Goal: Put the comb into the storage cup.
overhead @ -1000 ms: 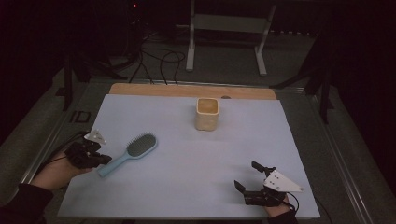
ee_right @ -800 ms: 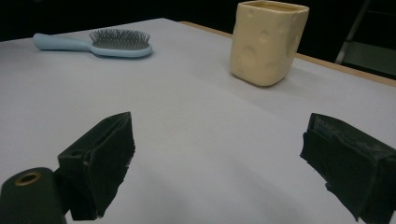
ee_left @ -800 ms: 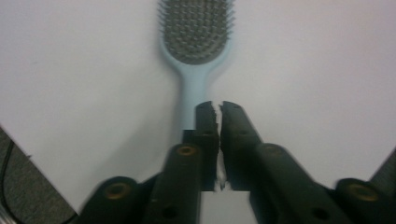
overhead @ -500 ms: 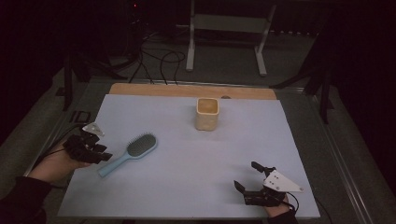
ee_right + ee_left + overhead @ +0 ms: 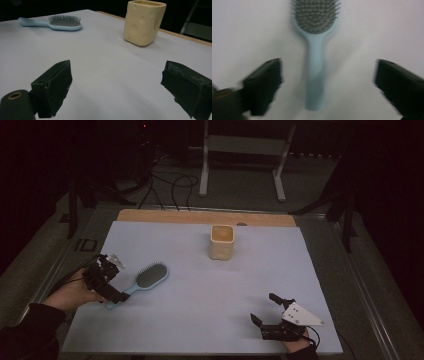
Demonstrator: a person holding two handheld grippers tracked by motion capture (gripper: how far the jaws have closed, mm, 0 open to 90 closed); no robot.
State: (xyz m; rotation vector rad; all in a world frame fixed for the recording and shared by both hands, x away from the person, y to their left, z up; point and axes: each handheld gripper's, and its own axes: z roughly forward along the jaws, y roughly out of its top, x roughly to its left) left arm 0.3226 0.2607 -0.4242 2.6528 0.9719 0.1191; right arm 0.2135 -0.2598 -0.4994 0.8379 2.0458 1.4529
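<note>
A light blue hairbrush (image 5: 148, 277) lies bristles up on the white table sheet (image 5: 200, 320), at the left. My left gripper (image 5: 116, 282) is at the handle end, open. In the left gripper view its jaws stand wide on either side of the handle (image 5: 314, 75) without touching it, and the left gripper (image 5: 328, 68) looks down on it from above. My right gripper (image 5: 263, 308) rests open near the front right edge, with nothing between its jaws. From the right gripper (image 5: 116, 75) the hairbrush (image 5: 62, 23) and a cream cup (image 5: 143, 22) lie farther off.
The cream square cup (image 5: 222, 241) stands upright at the back middle of the sheet. A wooden strip (image 5: 165, 216) runs along the far edge. Beyond it are cables (image 5: 170, 182) and a metal stand (image 5: 240, 160) on the dark floor.
My left hand has shifted a little away from the front edge and turned, bringing its open jaws around the brush handle. The right gripper, the brush and the cup have stayed put.
</note>
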